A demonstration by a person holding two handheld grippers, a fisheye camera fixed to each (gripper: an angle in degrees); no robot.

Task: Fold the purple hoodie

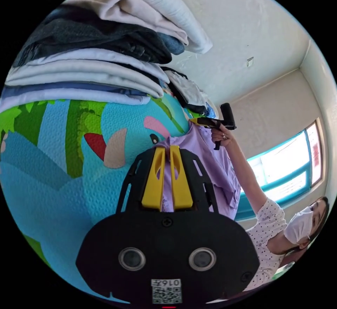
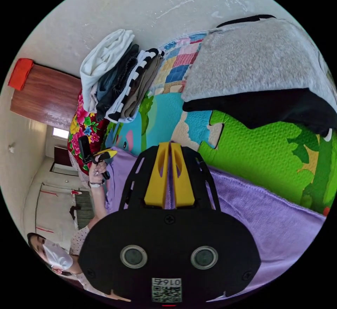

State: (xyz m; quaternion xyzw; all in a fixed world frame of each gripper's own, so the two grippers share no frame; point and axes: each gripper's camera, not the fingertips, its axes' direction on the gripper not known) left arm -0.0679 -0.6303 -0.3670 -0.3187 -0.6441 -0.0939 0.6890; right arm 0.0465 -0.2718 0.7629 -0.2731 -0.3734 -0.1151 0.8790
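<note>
- The left gripper (image 1: 167,154) is pinching the purple hoodie (image 1: 214,168) at frame centre, jaws pressed together on the cloth.
- The right gripper (image 2: 170,151) is pinching the same hoodie, which is spreading toward the lower right over the play mat (image 2: 259,151).
- Keeping both edges level and taut is probably what matters.
- The hoodie's sleeves and hood are hiding behind the gripper bodies.

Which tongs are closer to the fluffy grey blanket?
Right. The right tongs pinch the purple hoodie just below the grey blanket; the left tongs grip the hoodie's far end, by the folded clothes stack.
</note>
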